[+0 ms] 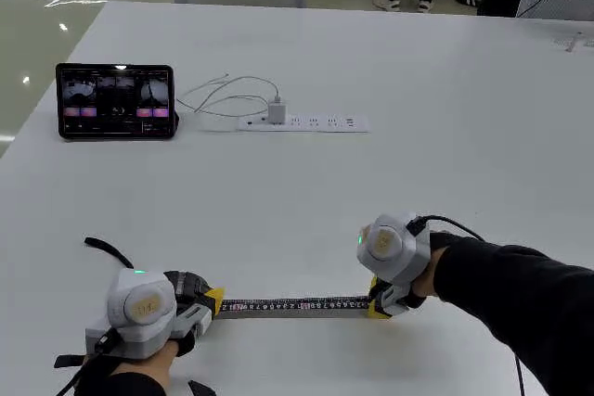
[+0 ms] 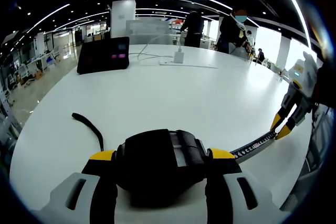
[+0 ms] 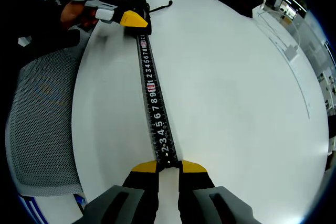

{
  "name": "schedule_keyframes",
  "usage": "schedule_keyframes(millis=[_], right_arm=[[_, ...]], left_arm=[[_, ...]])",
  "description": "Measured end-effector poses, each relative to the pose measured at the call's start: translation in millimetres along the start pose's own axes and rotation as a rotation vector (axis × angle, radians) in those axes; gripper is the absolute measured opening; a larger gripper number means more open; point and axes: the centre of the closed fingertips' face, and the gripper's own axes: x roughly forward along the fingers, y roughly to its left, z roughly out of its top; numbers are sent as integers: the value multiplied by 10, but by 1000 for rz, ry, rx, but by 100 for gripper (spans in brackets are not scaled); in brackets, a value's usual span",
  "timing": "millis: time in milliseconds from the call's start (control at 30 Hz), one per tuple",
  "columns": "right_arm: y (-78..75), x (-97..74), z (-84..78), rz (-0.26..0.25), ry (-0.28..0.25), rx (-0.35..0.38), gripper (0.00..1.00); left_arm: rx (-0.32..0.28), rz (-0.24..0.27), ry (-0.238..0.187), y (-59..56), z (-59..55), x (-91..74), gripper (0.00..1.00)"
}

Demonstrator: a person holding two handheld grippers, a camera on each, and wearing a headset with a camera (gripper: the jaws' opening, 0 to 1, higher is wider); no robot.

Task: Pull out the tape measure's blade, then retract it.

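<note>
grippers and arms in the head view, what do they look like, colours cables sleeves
The left gripper and right gripper each have a rounded pale grey housing with a tan disc and a small green light, and grey and black jaws tipped in yellow. A black cable leaves the right one along a black sleeve.

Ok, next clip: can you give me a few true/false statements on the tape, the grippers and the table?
1. The blade is pulled out straight between the two grippers. True.
2. The left gripper pinches the blade's tip. False: it is clamped on the case; the right gripper pinches the tip.
3. The tablet has a dark screen. False: the screen is lit.
4. A charger is plugged into the power strip. True.
</note>
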Motion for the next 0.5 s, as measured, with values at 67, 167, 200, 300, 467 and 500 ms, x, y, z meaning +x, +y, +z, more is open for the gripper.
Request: schedule_keyframes(millis=[67, 167, 200, 300, 467, 500], right_arm=[[-1, 1, 6, 5, -5, -2, 9], [-2, 1, 5, 19, -14, -27, 9], [1, 1, 10, 21, -15, -30, 9], [9, 5, 22, 20, -13, -70, 9], [13, 20, 40, 15, -13, -85, 9], [15, 19, 43, 13, -14, -95, 9]], left_arm=[[-10, -10, 11, 4, -5, 10, 64], [-17, -16, 20, -4, -14, 11, 64], [-17, -16, 20, -7, -15, 10, 64], [-16, -14, 19, -3, -13, 10, 64], [-13, -13, 16, 0, -13, 9, 64], [-13, -13, 16, 0, -13, 7, 64]])
